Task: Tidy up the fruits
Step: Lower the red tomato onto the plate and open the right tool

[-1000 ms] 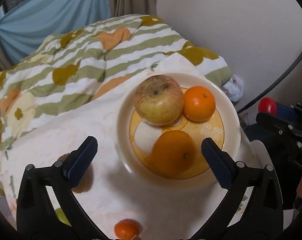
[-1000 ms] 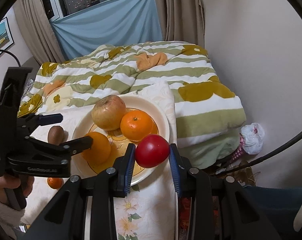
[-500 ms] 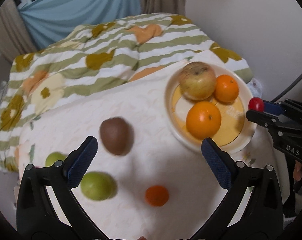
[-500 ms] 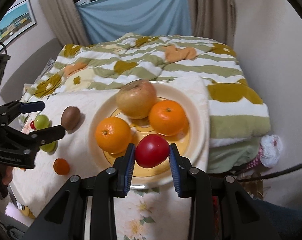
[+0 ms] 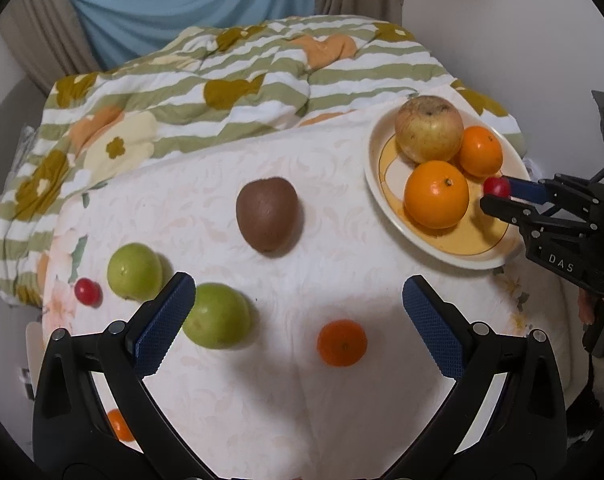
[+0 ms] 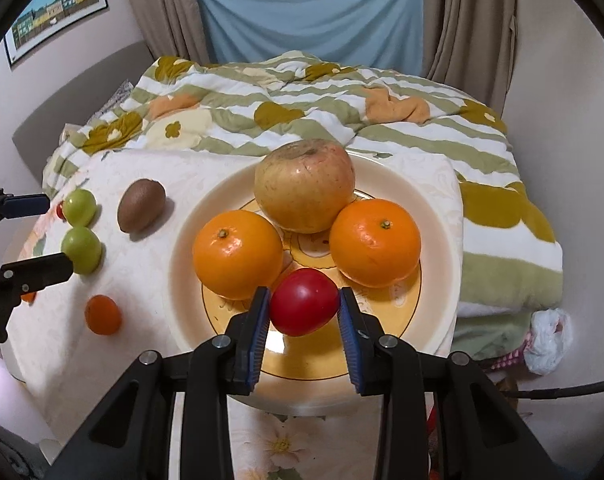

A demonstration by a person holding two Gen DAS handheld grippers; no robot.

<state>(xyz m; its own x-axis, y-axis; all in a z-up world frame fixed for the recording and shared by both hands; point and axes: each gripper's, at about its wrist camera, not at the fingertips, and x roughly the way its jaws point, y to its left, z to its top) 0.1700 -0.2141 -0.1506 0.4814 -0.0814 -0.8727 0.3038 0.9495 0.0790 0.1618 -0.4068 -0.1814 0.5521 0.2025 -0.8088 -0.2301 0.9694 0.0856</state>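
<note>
While the right gripper (image 6: 304, 309) clamped a red fruit (image 6: 304, 306) between its blue pads, that fruit hung just above the plate (image 6: 437, 240), over the bare patch nearest the gripper. Directly ahead of it sat two oranges, one to the front left (image 6: 238, 254) and one to the front right (image 6: 375, 242), with an apple (image 6: 305, 184) beyond and between them; the red fruit looked close to the left orange, though whether they touched could not be told. By my reading, the coming move turned on that gap: the fruit needed only a short drop straight down, and the right hand was the one already there. The red fruit was slightly egg-shaped, its long axis running roughly across the jaws. The left gripper (image 5: 298, 320) stood wide open and empty over the table (image 5: 341, 400), with a green fruit (image 5: 218, 316) just inside its left pad, a small orange (image 5: 341, 343) between the pads, a kiwi (image 5: 266, 213) farther ahead, and a second green fruit (image 5: 134, 271) and a small red one (image 5: 87, 291) off to its left. Seen from the left, the right gripper's body read "DAS"; no other writing was legible.
</note>
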